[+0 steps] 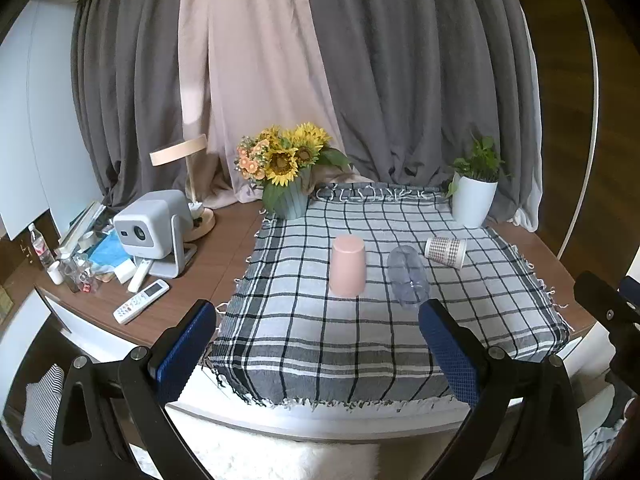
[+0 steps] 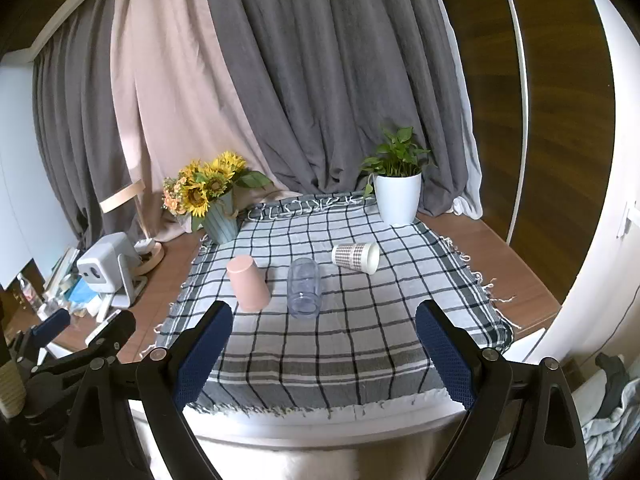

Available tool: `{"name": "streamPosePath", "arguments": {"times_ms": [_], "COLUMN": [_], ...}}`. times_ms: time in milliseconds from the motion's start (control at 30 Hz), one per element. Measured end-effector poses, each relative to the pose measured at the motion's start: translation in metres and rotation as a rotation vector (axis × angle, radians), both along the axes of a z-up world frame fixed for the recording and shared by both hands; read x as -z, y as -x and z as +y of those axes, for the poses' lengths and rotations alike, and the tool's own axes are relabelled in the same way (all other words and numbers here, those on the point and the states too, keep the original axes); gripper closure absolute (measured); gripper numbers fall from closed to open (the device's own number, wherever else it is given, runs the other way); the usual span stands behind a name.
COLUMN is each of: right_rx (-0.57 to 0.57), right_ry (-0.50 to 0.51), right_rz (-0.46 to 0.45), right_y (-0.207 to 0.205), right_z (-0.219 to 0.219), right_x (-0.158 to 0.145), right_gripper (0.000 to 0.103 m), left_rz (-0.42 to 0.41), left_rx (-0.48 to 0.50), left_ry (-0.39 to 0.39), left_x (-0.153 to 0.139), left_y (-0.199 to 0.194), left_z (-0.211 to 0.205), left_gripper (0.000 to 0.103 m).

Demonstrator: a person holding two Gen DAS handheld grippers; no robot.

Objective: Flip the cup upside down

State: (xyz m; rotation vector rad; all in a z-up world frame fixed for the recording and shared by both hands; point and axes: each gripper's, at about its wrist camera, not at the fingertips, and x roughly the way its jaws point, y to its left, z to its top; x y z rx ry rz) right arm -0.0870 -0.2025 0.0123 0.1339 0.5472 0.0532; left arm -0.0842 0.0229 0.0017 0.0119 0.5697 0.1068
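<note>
A pink cup [image 1: 347,266] stands upside down on the checked cloth [image 1: 360,340]; it also shows in the right wrist view [image 2: 248,283]. A clear plastic cup [image 1: 408,276] lies on its side beside it, mouth toward me [image 2: 304,288]. A checked paper cup [image 1: 446,252] lies on its side farther right [image 2: 356,257]. My left gripper [image 1: 318,356] is open and empty, above the cloth's near edge. My right gripper [image 2: 322,354] is open and empty, also short of the cups.
A vase of sunflowers [image 1: 286,184] and a white potted plant [image 1: 474,196] stand at the cloth's far corners. A projector [image 1: 154,228], a lamp [image 1: 188,184], remotes [image 1: 140,302] and clutter sit on the wooden table at left. Curtains hang behind.
</note>
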Motion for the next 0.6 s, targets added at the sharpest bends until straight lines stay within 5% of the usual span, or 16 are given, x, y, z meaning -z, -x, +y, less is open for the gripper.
{"name": "streamPosePath", "arguments": {"times_ms": [600], "right_rx": [-0.003], "right_ry": [-0.001], "right_rz": [-0.002], "right_y": [0.0005], "right_z": [-0.0027], "right_x": [-0.0005], "right_gripper": [0.01], "left_rz": [0.002], "left_rx": [-0.002], "left_ry": [-0.006], "left_x": [-0.001], "left_y": [-0.0052], "left_z": [0.0068], "left_gripper": [0.0]}}
